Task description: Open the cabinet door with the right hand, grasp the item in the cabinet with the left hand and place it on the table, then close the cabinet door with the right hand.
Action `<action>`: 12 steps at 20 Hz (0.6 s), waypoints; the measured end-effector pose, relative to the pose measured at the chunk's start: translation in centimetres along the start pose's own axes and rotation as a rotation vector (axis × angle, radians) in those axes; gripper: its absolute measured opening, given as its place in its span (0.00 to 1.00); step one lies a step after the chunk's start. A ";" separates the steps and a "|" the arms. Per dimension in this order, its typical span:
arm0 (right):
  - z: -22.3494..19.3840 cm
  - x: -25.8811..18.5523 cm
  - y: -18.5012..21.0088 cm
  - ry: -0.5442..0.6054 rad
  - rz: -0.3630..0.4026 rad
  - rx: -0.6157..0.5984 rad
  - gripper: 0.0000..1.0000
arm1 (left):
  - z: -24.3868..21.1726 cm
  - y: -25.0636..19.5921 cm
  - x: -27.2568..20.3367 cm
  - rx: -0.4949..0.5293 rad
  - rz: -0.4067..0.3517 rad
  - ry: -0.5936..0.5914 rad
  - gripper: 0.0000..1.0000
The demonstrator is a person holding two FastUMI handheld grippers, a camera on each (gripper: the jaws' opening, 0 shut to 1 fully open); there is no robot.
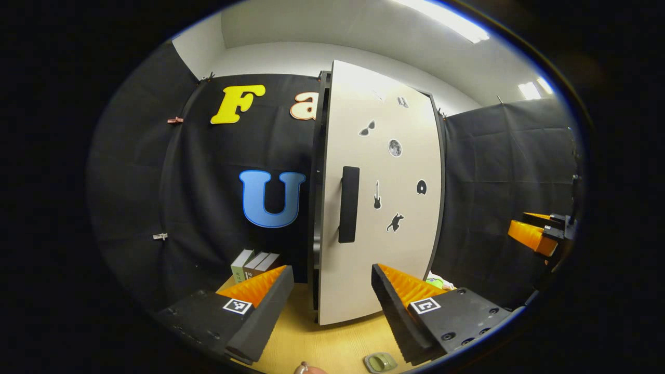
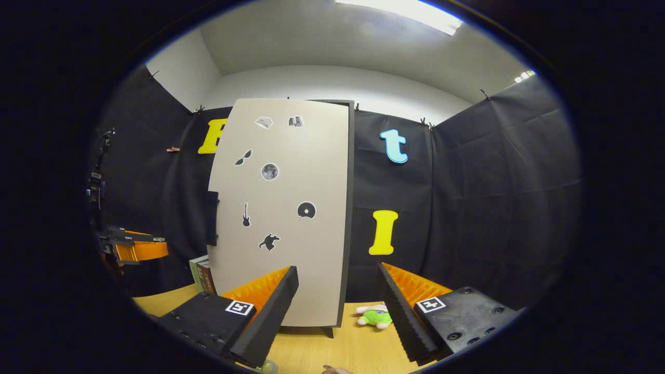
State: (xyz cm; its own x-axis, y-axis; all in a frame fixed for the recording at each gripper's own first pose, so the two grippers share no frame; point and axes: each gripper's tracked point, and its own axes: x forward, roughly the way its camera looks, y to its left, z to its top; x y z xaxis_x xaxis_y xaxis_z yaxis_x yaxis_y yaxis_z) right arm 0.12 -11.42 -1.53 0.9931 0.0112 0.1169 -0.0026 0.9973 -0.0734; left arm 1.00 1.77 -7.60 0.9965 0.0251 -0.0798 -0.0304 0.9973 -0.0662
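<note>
In front of the tall cabinet [image 1: 319,208], the left gripper [image 1: 332,306] is held up over the wooden table [image 1: 332,348], and its two fingers are spread wide apart with nothing between them. It points at the cabinet door [image 1: 382,197], right near the long dark handle [image 1: 349,204]. In the right gripper view, the right gripper [image 2: 337,306] is also held above the table, with its fingers wide apart and holding nothing. It faces the front of the door from a little way back. The door is pale and flat, with small dark stickers on it: sunglasses, a moon, a guitar, a disc and a little animal. The door looks closed or almost closed against the dark cabinet frame, so the thing inside cannot be seen. Some books [image 1: 254,265] stand on the table to the left of the cabinet. A small green and white soft toy [image 2: 375,316] lies on the table just beside the bottom right corner of the cabinet. In the left gripper view, the other gripper shows far off at the right edge.
</note>
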 end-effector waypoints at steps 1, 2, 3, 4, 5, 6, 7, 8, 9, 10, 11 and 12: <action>0.0 0.0 -0.1 0.001 -0.005 -0.002 0.97 | 0.1 0.2 0.0 0.001 0.001 -0.002 0.95; 0.1 -0.2 -0.2 -0.001 -0.009 -0.004 0.97 | 0.1 0.2 0.0 0.003 0.001 -0.002 0.95; 0.2 -0.2 -0.3 -0.003 -0.012 -0.006 0.97 | 0.0 0.1 0.0 0.006 0.000 -0.002 0.95; 0.1 -0.2 -0.3 -0.002 -0.015 -0.009 0.97 | 0.1 0.2 0.0 0.007 0.001 -0.002 0.95; 0.0 -0.2 -0.3 0.003 -0.015 -0.010 0.97 | 0.1 0.3 0.0 0.008 0.002 -0.002 0.95; -0.2 -0.3 -0.3 0.008 -0.016 -0.010 0.97 | 0.1 0.3 0.1 0.008 0.002 -0.002 0.95; -0.3 -0.3 -0.4 0.014 -0.017 -0.009 0.97 | 0.2 0.2 0.1 0.009 -0.001 -0.002 0.95; -0.2 -0.3 -0.2 0.016 -0.012 -0.007 0.97 | 0.4 0.1 0.1 0.013 -0.002 -0.004 0.95; -0.1 -0.3 0.1 0.016 -0.007 -0.003 0.97 | 0.5 0.0 0.2 0.017 -0.002 -0.007 0.95; -0.3 0.0 0.5 0.012 -0.001 0.001 0.97 | 0.7 0.0 0.2 0.022 -0.004 -0.011 0.95; -0.3 0.1 0.7 0.010 0.002 0.001 0.97 | 0.9 -0.2 0.2 0.025 -0.007 -0.015 0.95; -0.3 0.2 0.8 0.008 0.004 -0.003 0.97 | 1.0 -0.3 0.1 0.028 -0.012 -0.019 0.95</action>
State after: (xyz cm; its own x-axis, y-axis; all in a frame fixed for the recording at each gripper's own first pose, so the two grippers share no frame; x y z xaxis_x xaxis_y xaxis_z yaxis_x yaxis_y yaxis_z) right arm 0.31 -10.69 -1.85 0.9940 0.0142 0.1086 -0.0059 0.9971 -0.0764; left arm 1.24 1.52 -6.56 0.9981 0.0142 -0.0603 -0.0166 0.9991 -0.0395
